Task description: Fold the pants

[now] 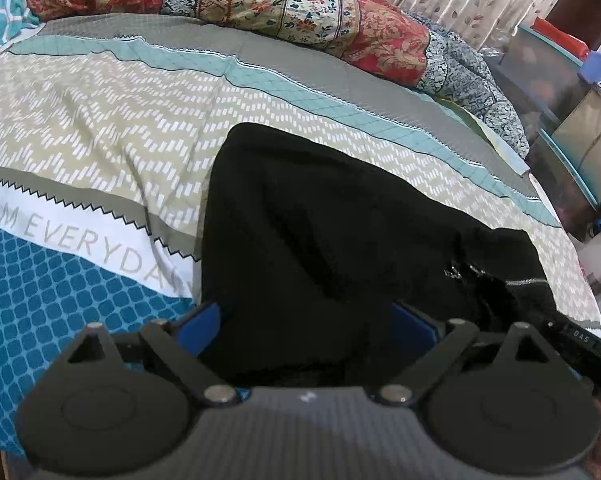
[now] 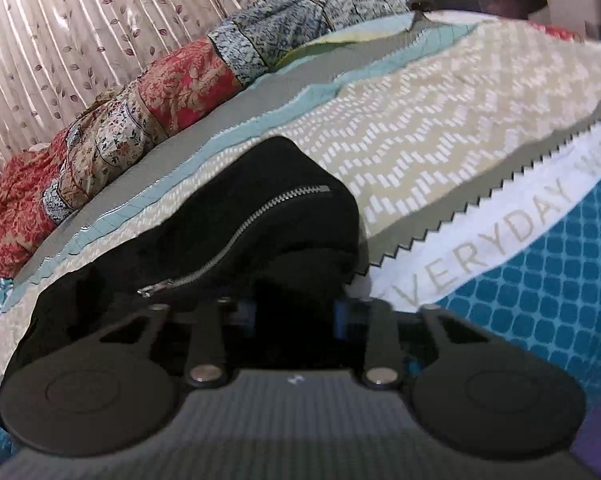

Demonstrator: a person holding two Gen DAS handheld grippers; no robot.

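Observation:
Black pants (image 1: 320, 232) with a silver zipper (image 1: 500, 276) lie on the patterned bedspread (image 1: 100, 128). My left gripper (image 1: 304, 320) is open; its blue fingers (image 1: 200, 322) stand wide apart with the near edge of the pants between them. In the right wrist view the pants (image 2: 228, 220) are bunched in a mound, zipper (image 2: 236, 236) on top. My right gripper (image 2: 296, 312) sits at the fabric's near edge; its blue fingers (image 2: 344, 316) are partly closed around black cloth, and the tips are hidden in it.
A rolled floral quilt (image 1: 300, 4) lies along the far side of the bed, also in the right wrist view (image 2: 140, 92). Curtains (image 2: 80, 20) hang behind. Storage boxes (image 1: 572, 120) stand beyond the bed's right edge. A teal pillow (image 1: 0, 20) lies at the far left.

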